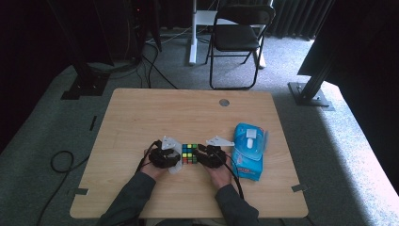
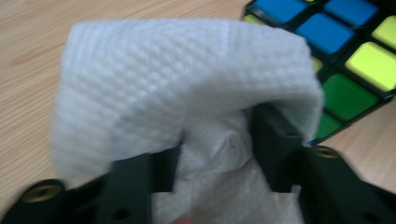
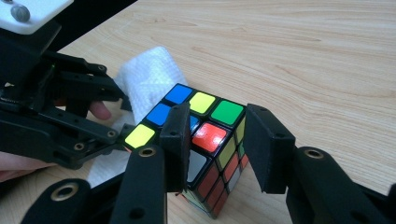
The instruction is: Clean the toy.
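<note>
Between both hands, right gripper (image 3: pixel 217 140) is clamping cube (image 3: pixel 205 135); left gripper (image 2: pixel 212 149) view is revealing jaws pinching tissue (image 2: pixel 187 88).

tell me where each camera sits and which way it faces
High view: above the person's side, looking forward and down on the table; forearms and both grippers show.
Left gripper view: rides the left gripper, facing its white wipe.
Right gripper view: rides the right gripper, facing the cube.
All three share the cube.
</note>
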Tool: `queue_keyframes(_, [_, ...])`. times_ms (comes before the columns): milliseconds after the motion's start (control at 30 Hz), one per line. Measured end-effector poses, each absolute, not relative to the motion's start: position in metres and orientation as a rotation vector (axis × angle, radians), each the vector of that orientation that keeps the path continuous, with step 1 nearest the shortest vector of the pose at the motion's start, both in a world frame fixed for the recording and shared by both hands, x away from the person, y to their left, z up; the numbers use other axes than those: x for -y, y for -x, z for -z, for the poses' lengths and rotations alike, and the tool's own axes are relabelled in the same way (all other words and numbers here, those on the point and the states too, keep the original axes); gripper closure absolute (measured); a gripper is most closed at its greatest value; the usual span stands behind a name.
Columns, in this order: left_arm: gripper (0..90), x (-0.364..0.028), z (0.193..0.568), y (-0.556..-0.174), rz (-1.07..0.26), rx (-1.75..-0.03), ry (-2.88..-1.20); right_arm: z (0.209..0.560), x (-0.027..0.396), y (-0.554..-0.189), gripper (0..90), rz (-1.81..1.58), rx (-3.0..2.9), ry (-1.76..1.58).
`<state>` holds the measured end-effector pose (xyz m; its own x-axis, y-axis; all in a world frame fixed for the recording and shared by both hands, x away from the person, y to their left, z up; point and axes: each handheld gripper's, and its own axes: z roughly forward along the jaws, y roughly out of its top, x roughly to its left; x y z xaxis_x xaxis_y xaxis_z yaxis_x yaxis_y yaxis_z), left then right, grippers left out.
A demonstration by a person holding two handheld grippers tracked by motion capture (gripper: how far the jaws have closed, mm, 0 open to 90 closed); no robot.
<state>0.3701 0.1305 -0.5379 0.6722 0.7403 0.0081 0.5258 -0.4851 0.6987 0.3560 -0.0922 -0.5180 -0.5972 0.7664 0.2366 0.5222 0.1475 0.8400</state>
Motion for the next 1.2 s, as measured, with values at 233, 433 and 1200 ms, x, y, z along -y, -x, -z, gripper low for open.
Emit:
queue_keyframes(233, [85.8, -0.124, 0.537, -0.369, -0.385, -0.960, -2.206, 0.516, 0.091, -0.355, 61.5, -1.395, -2.187, -1.215])
queue_keyframes(433, [86.7, -0.128, 0.534, -0.365, -0.336, -0.965, -2.142, 0.515, 0.093, -0.353, 63.9, -1.393, -2.206, -1.200])
queue_keyframes(1200, [86.3, -0.130, 0.520, -0.377, -0.319, -1.027, -1.990, 0.517, 0.098, -0.357, 65.2, -1.444, -2.229, -1.232])
